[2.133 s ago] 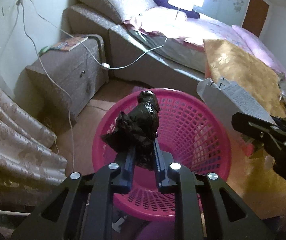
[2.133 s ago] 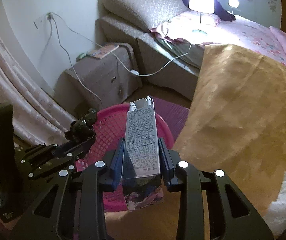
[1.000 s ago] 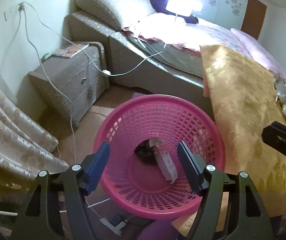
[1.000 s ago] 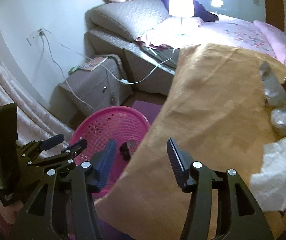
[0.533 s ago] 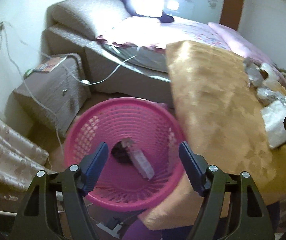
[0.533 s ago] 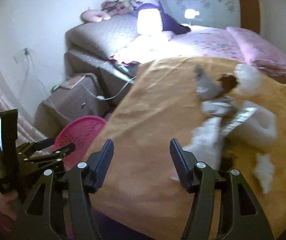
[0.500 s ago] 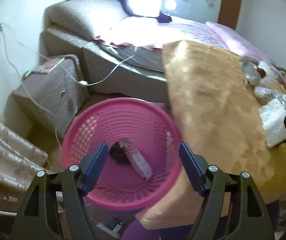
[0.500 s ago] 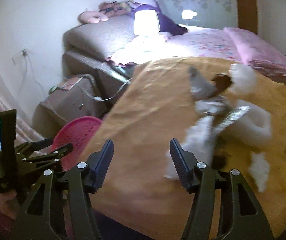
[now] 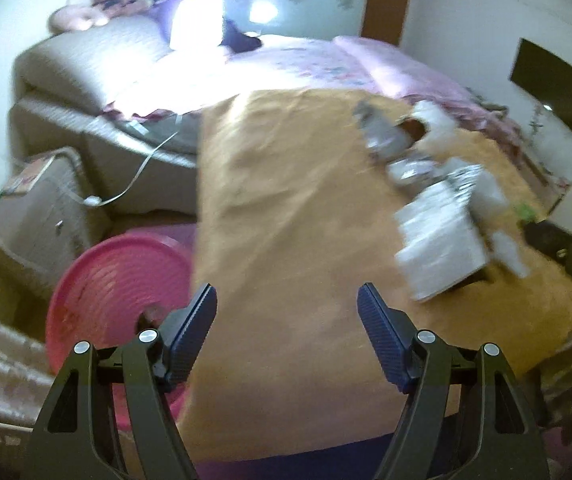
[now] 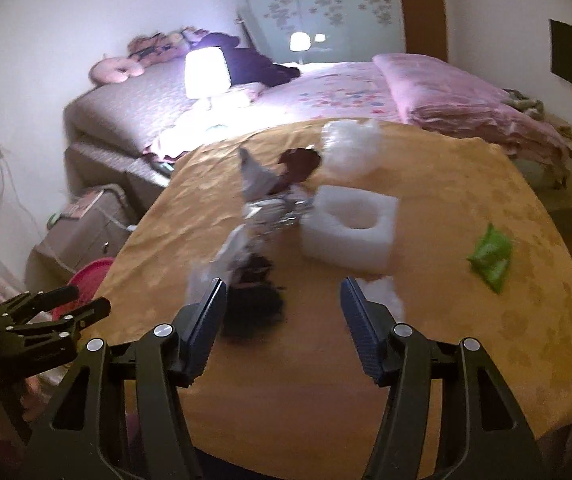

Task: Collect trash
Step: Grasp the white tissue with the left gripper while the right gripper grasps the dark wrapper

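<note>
Trash lies on a table with a gold cloth (image 10: 465, 320): a white foam block (image 10: 349, 226), a black crumpled bag (image 10: 252, 304), silver foil wrappers (image 10: 274, 210), a brown scrap (image 10: 299, 164), a white plastic bag (image 10: 349, 144) and a green packet (image 10: 491, 258). My right gripper (image 10: 284, 312) is open and empty just above the black bag. My left gripper (image 9: 287, 320) is open and empty over the table's left edge, beside the pink basket (image 9: 106, 276). The trash also shows blurred in the left wrist view (image 9: 437, 236).
The pink basket (image 10: 86, 280) stands on the floor left of the table, by a grey nightstand (image 10: 82, 232) with cables. A bed with a lit lamp (image 10: 206, 72) and pink bedding lies behind. The left gripper shows in the right wrist view (image 10: 46, 320).
Both grippers have let go of their trash into the basket and opened. Both have swung right, from over the basket to over the table; the right one now faces the trash pile.
</note>
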